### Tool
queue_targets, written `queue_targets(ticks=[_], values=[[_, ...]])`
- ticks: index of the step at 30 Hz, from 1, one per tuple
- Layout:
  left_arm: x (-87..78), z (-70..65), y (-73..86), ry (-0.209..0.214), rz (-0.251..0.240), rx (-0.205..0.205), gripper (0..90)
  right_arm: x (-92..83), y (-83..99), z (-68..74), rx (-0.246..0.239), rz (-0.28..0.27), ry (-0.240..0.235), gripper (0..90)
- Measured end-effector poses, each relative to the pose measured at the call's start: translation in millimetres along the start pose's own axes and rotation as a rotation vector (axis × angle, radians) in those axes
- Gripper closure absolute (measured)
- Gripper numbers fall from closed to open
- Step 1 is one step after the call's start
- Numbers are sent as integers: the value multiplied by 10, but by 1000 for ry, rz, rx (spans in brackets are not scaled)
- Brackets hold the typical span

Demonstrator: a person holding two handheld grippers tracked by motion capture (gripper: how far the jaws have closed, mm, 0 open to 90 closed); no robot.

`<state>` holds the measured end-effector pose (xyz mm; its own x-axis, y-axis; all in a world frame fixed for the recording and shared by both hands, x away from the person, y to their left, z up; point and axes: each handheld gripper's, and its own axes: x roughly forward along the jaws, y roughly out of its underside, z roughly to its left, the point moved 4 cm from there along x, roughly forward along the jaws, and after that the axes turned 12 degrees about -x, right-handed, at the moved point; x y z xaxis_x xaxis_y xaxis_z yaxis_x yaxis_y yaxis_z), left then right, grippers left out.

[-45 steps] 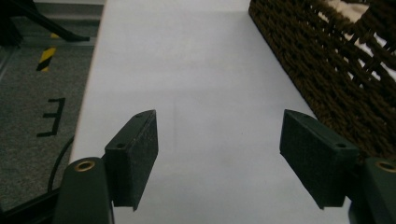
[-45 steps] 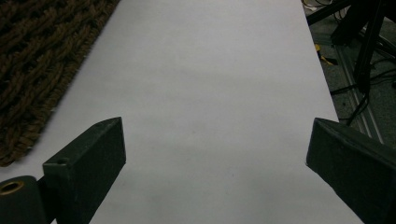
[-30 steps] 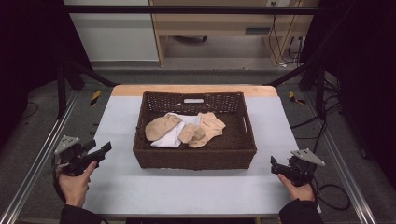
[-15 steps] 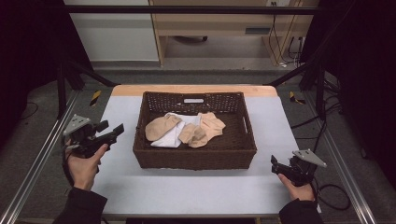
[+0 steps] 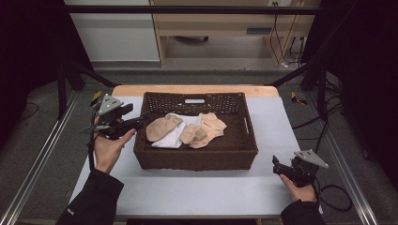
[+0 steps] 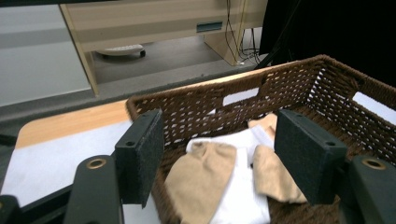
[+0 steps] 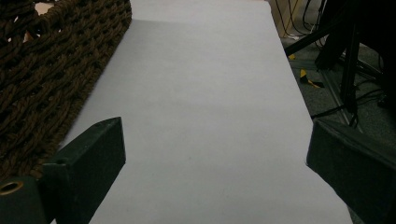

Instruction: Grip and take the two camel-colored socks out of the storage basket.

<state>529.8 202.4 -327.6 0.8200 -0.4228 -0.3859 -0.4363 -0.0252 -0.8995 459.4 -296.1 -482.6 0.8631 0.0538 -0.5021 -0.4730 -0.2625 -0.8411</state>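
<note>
Reaching in with the wide, empty left tongs (image 5: 141,120) may snag the basket (image 5: 195,158) rim or grab both tan sock (image 5: 162,127) and white cloth (image 5: 174,136); the right tongs (image 5: 277,167) rest wide on the counter (image 5: 197,192).

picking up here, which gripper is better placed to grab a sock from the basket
Left. The left gripper is open at the basket rim, aimed at the tan sock. The right gripper rests on the table, outside the basket.

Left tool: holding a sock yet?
No, the left tool stands open with nothing between its pads, above the near-left rim of the basket; the tan sock lies loose inside.
</note>
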Motion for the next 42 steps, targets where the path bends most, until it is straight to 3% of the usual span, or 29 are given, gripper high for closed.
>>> queue_targets(ticks=[11, 16, 23, 28, 32, 35, 40, 42], values=[[472, -244, -55, 32, 13, -4, 348, 8, -9, -1, -3, -4, -1, 49], [721, -268, -14, -10, 33, 23, 350, 5, -12, -2, -4, -9, -2, 49], [1014, -197, 168, -66, 99, 66, 351, 4, -18, 2, -11, -12, -3, 49], [1172, -131, 316, -72, 127, 65, 392, 6, -18, 4, -10, -11, -4, 50], [1292, -72, 424, -84, 180, 64, 426, 9, -17, 11, -13, -9, -4, 51], [1370, -44, 541, -85, 222, 66, 443, 4, -18, 19, -22, -13, -5, 51], [1393, -2, 577, -108, 251, 66, 450, 8, -16, 20, -29, -11, -6, 52], [1428, 27, 631, -120, 294, 64, 422, 8, -19, 25, -30, -11, -5, 52]])
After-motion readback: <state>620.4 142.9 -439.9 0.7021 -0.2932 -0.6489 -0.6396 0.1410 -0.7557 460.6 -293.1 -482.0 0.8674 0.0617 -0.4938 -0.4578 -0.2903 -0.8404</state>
